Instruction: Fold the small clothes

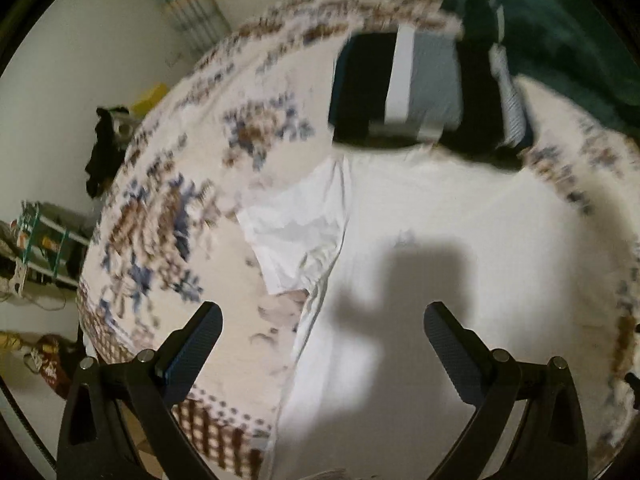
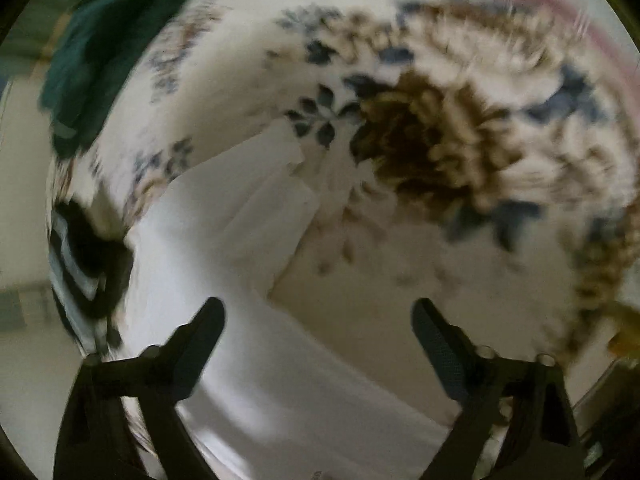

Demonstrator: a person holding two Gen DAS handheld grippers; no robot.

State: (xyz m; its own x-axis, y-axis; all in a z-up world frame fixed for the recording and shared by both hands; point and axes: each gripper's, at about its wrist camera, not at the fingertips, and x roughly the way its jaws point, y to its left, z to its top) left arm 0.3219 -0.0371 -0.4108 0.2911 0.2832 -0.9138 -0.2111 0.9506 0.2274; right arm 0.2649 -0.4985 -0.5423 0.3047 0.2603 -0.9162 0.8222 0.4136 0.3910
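A white T-shirt (image 1: 420, 216) lies spread flat on a floral bedsheet (image 1: 168, 208), with one short sleeve (image 1: 296, 224) sticking out to the left. My left gripper (image 1: 322, 320) is open and empty, hovering above the shirt's left side. In the right wrist view the same white shirt (image 2: 224, 264) lies below, its other sleeve (image 2: 276, 184) pointing up and right. My right gripper (image 2: 318, 316) is open and empty above the shirt's edge. Both views are blurred.
A stack of folded clothes in black, white and grey-blue (image 1: 396, 84) lies beyond the shirt, and it also shows in the right wrist view (image 2: 80, 256). A dark green blanket (image 1: 568, 28) lies at the far right. Shelves and clutter (image 1: 44, 240) stand beside the bed on the left.
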